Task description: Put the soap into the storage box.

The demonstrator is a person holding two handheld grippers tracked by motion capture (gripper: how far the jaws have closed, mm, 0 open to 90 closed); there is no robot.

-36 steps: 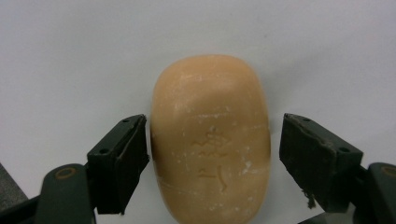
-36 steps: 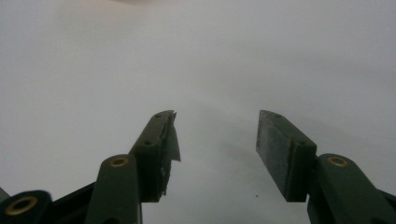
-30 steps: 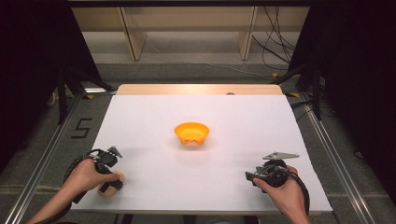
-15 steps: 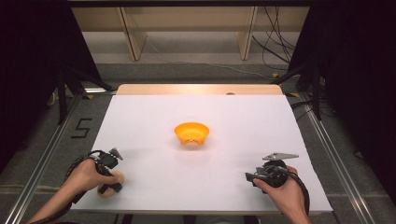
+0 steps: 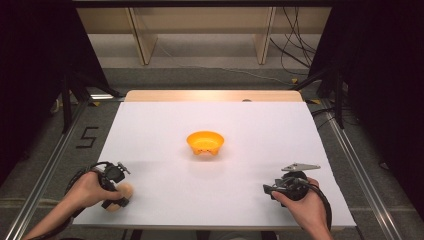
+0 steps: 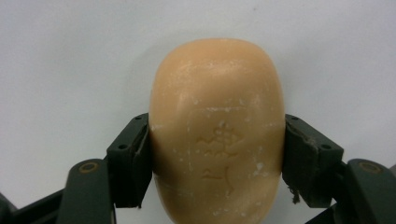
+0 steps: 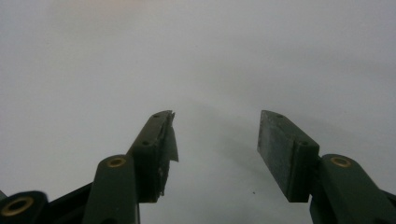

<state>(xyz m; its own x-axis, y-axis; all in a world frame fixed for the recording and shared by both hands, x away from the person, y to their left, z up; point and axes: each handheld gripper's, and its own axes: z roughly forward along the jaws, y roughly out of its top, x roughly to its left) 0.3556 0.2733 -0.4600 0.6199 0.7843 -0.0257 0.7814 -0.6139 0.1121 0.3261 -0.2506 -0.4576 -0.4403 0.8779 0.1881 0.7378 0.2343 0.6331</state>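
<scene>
Nearest, at the table's front left corner, the left gripper (image 5: 120,192) is clamping a tan, egg-shaped bar of soap (image 6: 217,130), both jaws pressing flat against its long sides. The stamped face is pointing up toward that gripper's camera, and the bar is lying low over the white table (image 5: 165,130); whether it is resting on the surface or being held just off it, I cannot tell. Gripping across the narrow width looks deliberate: the rounded ends are left free, so the bar should be less likely to squirt out.

Across the front edge, well apart, the right gripper (image 5: 270,189) is idling, jaws standing apart with nothing between them, pointing inward along the bare surface. The hand (image 5: 302,207) behind it is sitting low, probably waiting while the left side works.

Farther out, near the table's middle, an orange bowl (image 5: 205,143) is standing upright and alone. Something small and pale is showing at its inner front wall, too small to make out. Judging by the layout, the bowl is the likely place for the soap, a clear reach forward and rightward from the left gripper.
</scene>
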